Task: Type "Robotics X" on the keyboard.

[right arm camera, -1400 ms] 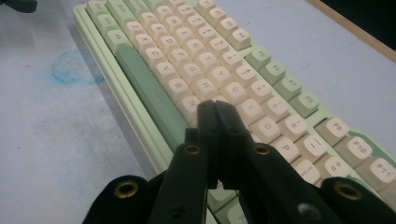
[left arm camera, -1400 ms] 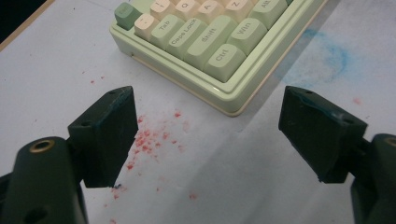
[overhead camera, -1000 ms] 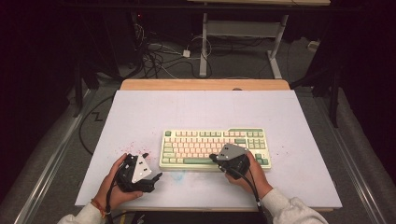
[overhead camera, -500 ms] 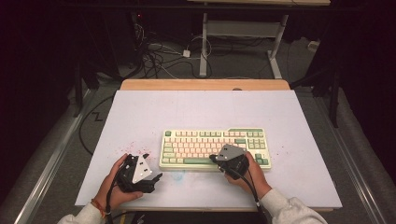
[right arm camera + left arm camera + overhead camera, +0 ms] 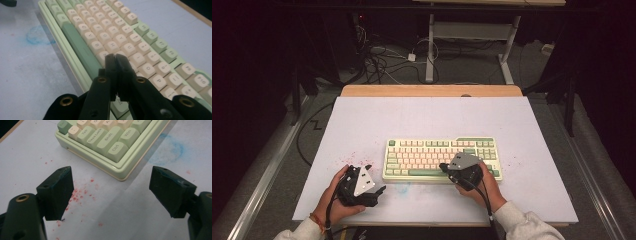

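The work in hand looks like pressing keys on the keyboard (image 5: 442,159), which lies flat on the white table (image 5: 427,117), a little right of centre and near the person's edge, with its long side running left to right. The right gripper (image 5: 115,58) has its two black jaws pressed together with nothing between them, so they form one blunt tip, and that tip sits over the cream letter keys of the lower rows, just beyond the long green space bar (image 5: 80,47); whether it touches a key or hangs just above cannot be told. To do the step well, the person would likely keep the jaws closed, bring the tip straight down on the middle of one keycap so that it does not catch a neighbour, press briefly and lift clear before moving on. The left gripper (image 5: 110,188) rests with its jaws wide apart and empty over bare table near the keyboard's near left corner, above some red specks (image 5: 80,193), apart from the keyboard and well placed to stay out of the way. Legible legends on the green keys at that corner read Tab, Caps Lock, Shift, Ctrl and Win; single letters such as Y, U, O and P show on the cream keys. No brand name can be read.
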The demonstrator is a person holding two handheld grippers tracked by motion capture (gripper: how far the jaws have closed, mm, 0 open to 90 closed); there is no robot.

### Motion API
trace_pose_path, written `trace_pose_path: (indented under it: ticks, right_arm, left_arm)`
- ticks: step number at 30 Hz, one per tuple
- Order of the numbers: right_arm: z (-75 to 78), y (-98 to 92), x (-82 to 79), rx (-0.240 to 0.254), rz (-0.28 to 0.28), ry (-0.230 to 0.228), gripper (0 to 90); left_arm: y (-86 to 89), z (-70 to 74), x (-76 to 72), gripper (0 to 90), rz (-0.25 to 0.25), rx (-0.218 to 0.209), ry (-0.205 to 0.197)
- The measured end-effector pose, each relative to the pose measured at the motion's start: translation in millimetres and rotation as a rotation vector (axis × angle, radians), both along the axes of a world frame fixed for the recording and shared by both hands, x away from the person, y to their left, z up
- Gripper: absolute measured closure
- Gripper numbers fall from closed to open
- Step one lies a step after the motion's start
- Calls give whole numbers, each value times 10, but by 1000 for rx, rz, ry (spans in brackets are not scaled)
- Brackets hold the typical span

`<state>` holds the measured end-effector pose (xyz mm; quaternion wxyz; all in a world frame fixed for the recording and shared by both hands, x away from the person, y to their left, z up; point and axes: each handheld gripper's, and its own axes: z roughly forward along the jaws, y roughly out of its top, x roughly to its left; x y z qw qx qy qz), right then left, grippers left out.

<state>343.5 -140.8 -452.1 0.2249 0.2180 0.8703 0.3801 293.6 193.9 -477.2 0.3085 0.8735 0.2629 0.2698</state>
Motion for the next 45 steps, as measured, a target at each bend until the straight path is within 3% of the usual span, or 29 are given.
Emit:
trace_pose_path:
  ticks: [15, 45]
  right_arm:
    - [128, -123, -30, 53, -32, -35, 865]
    - [156, -317, -28, 50, -74, -43, 870]
  left_arm:
    - [-10, -9, 4, 190, 4, 5, 9]
    - [-12, 1, -1, 204, 7, -3, 10]
